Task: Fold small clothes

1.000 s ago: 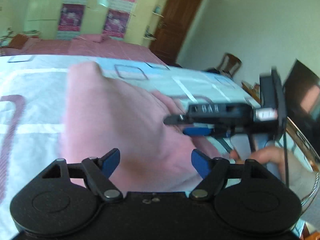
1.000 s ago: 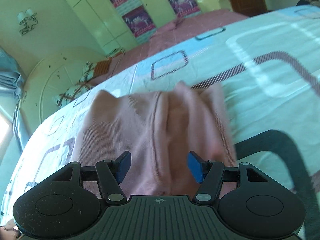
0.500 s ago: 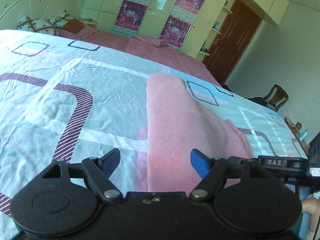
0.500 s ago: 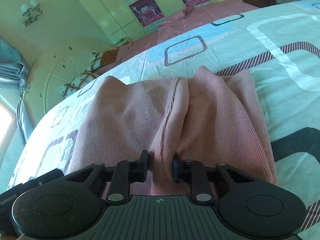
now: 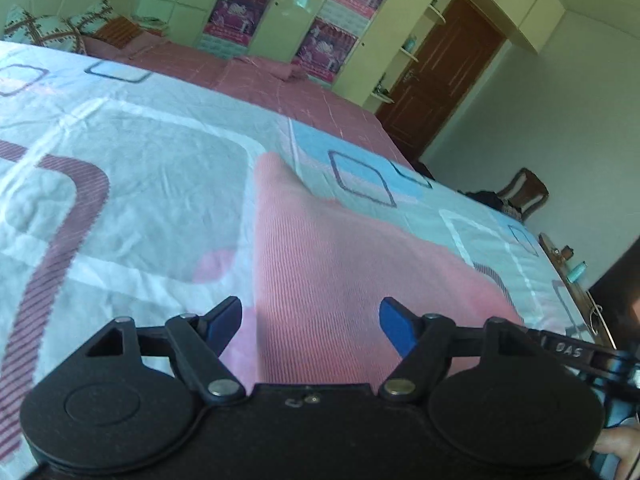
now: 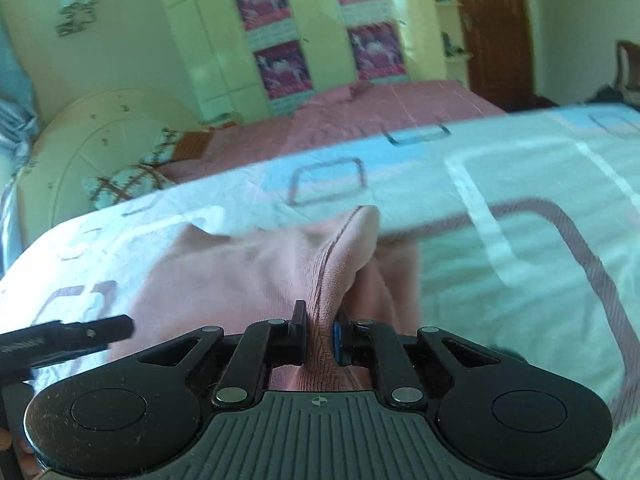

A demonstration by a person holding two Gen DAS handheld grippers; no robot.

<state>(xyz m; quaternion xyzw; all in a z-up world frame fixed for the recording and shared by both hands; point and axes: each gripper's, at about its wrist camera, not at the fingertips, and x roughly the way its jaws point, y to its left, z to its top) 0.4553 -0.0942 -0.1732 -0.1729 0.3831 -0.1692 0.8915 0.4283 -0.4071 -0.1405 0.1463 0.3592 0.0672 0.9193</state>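
A pink ribbed garment (image 5: 340, 260) lies on the patterned bedspread (image 5: 140, 184). My left gripper (image 5: 310, 314) hovers open over the garment's near part, its blue pads wide apart and nothing pinched. In the right wrist view the same garment (image 6: 240, 272) is bunched, with a seamed fold standing up. My right gripper (image 6: 320, 330) is closing its jaws on that fold, and the pads press the cloth from both sides. The fold rises slightly off the bed. The left gripper's finger (image 6: 68, 336) shows at the left edge of that view.
The bedspread (image 6: 500, 248) stretches wide to the right of the garment. Beyond it lie a pink-covered bed (image 6: 380, 112), a wardrobe with posters (image 5: 320, 20), a brown door (image 5: 436, 76) and a chair (image 5: 524, 196). A hand (image 5: 616, 448) shows at the lower right.
My right gripper went from open over the garment to pinched on its seamed fold and lifted it a little. My left gripper slid sideways across the garment, staying open.
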